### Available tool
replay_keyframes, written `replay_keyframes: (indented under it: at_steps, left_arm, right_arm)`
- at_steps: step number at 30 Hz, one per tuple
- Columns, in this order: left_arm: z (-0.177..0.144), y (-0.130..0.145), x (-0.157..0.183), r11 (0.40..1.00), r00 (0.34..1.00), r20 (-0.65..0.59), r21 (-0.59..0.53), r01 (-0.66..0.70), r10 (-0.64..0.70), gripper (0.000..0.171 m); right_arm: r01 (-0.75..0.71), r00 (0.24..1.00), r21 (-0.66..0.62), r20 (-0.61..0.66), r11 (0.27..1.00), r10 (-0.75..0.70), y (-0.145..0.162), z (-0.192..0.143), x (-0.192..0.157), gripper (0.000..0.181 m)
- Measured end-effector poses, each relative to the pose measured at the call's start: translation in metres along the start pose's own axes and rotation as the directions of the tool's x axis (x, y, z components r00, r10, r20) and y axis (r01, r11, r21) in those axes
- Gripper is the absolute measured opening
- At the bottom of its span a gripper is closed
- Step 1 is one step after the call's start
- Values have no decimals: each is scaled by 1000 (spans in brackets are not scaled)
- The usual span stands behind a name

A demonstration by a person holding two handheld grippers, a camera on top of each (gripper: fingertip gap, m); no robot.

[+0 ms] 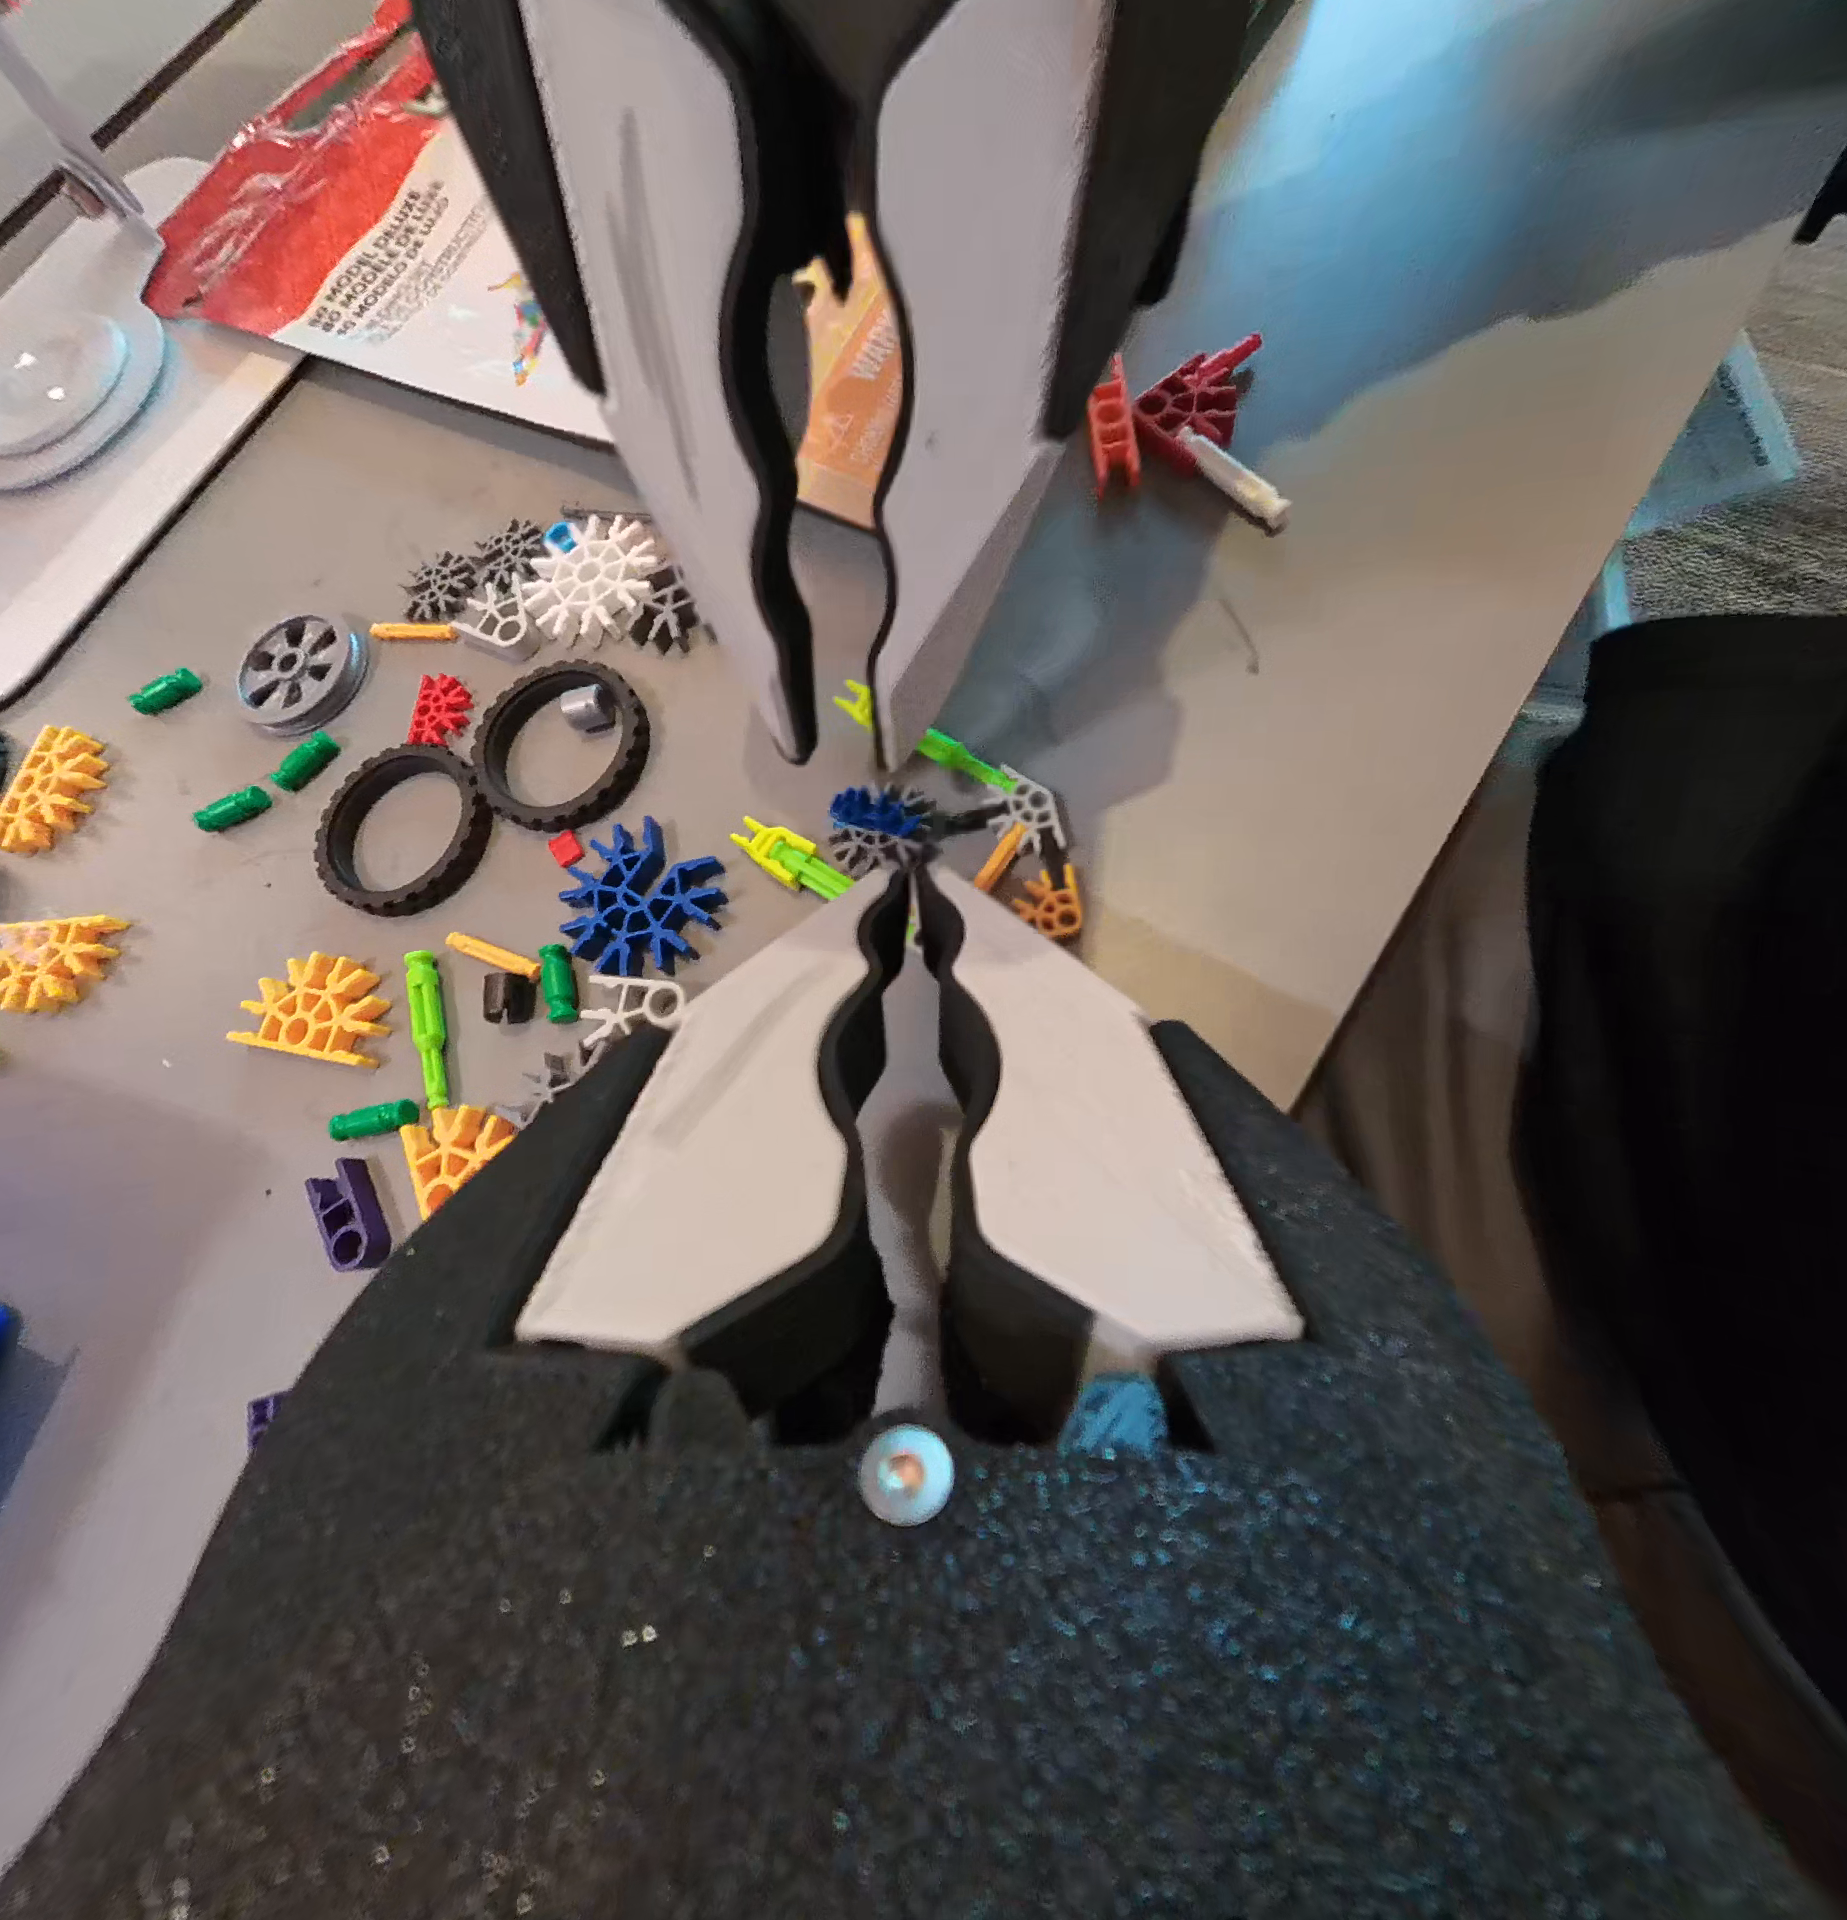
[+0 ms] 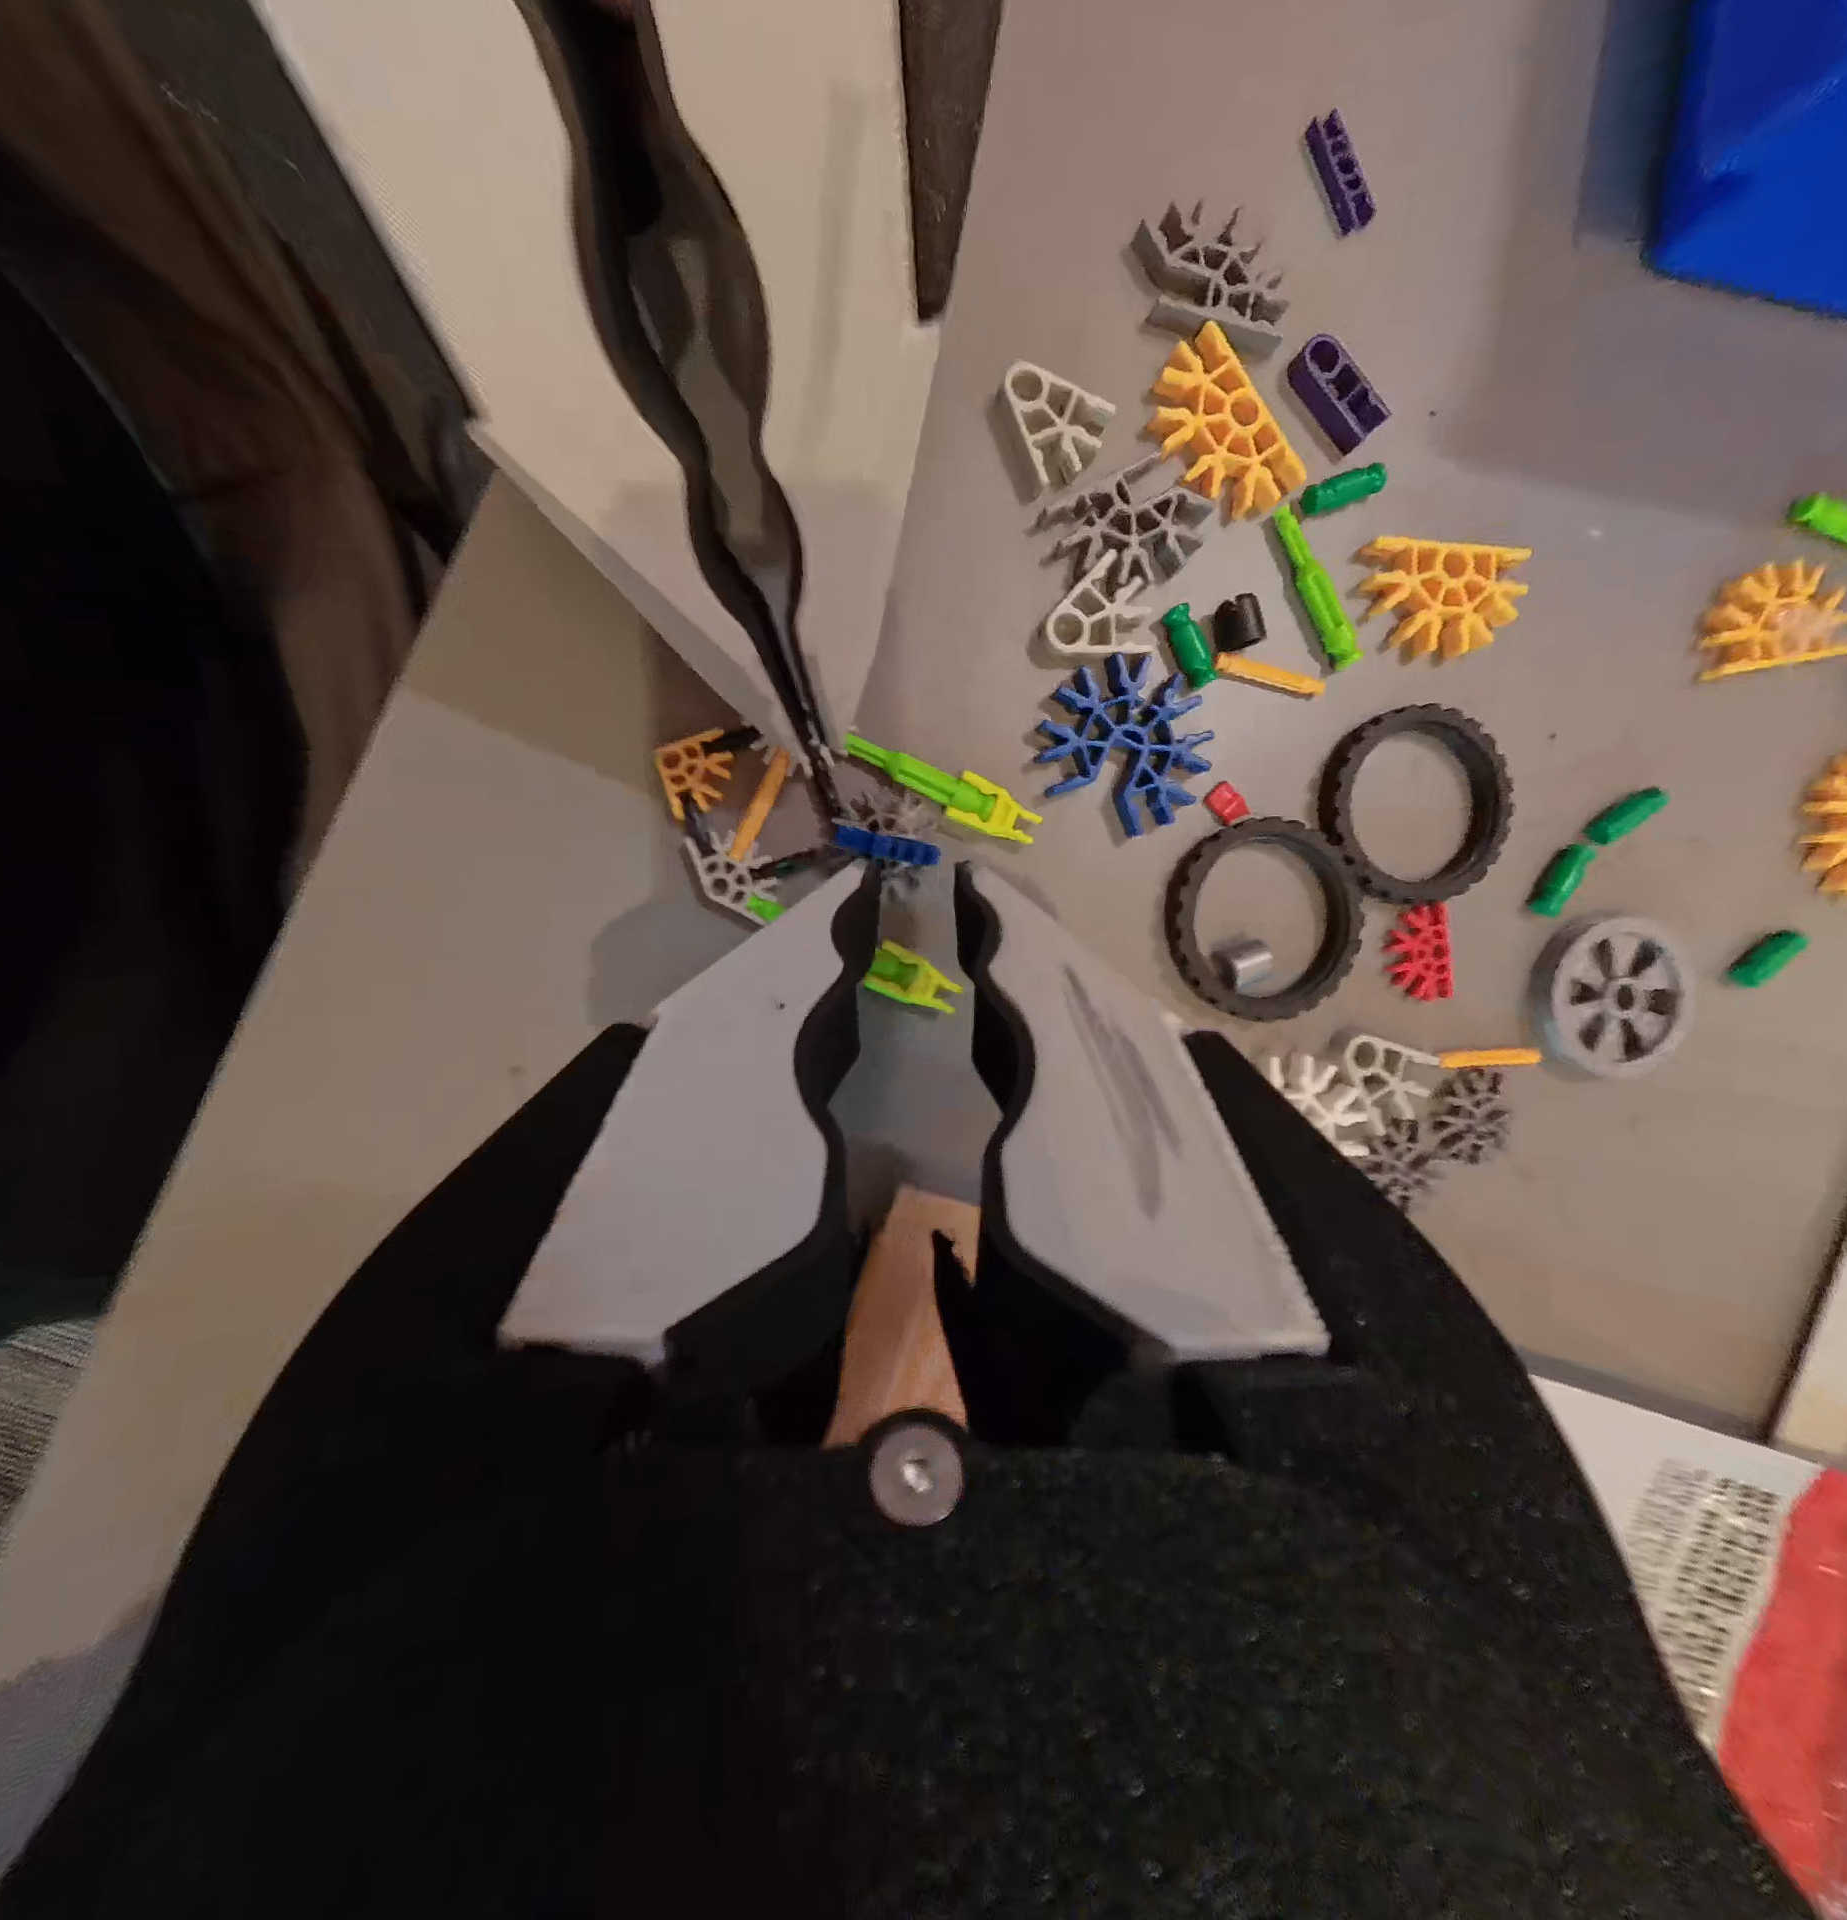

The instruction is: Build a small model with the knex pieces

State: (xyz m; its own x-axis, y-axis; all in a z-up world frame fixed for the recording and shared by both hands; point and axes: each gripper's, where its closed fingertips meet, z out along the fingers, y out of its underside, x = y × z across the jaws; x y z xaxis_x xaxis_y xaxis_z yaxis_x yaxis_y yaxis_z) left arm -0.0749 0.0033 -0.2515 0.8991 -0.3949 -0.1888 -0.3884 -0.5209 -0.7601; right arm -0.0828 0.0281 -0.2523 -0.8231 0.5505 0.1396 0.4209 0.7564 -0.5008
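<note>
A small built assembly (image 1: 883, 821) lies on the grey table near its edge: a blue connector on a grey snowflake connector, joined by thin rods to a grey and an orange connector. It also shows in the right wrist view (image 2: 888, 842). My left gripper (image 1: 906, 883) is shut, with its tips pinching the assembly's near edge; it enters the right wrist view (image 2: 820, 790) from above. My right gripper (image 2: 914, 883) is slightly open, its tips just short of the blue connector and over a yellow-green clip (image 2: 908, 977). It faces the left gripper in the left wrist view (image 1: 841, 748).
Loose parts lie to one side: a blue snowflake connector (image 1: 644, 904), two black tyres (image 1: 329, 842), a grey wheel hub (image 1: 298, 675), yellow connectors (image 1: 316, 1008), green rods. A red and white leaflet (image 1: 306, 208) lies behind. The table edge (image 1: 1418, 935) runs close by. A blue box (image 2: 1781, 156) stands beyond. Less than 4 cm separates the two grippers' tips.
</note>
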Motion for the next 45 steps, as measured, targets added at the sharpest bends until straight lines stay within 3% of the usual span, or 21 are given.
replay_keyframes:
  at_steps: [5, 12, 18, 26, 33, 45]
  left_arm:
    - [-1, 1, 8, 998, 999, 24, -35, -45, 45, 2]
    - [5, 13, 2, 993, 995, 59, -88, -77, 82, 0]
    - [5, 15, -7, 990, 990, 82, -95, -104, 112, 0]
    - [4, 18, -15, 987, 986, 85, -89, -135, 143, 0]
    - [5, 17, -15, 988, 987, 82, -81, -132, 139, 0]
    - [-6, 13, -14, 994, 990, 96, -44, -99, 103, 2]
  right_arm:
    - [143, 989, -7, 50, 990, -142, -1, 8, -5, 12]
    - [236, 967, -10, 103, 972, -234, -4, 11, -9, 9]
    - [217, 969, -47, 129, 975, -209, 0, 7, -8, 4]
    - [262, 956, -25, 141, 965, -256, -4, 7, -12, 13]
    - [270, 950, -41, 174, 962, -259, 1, 11, -15, 3]
    - [244, 949, 24, 198, 969, -244, -10, 7, -21, 2]
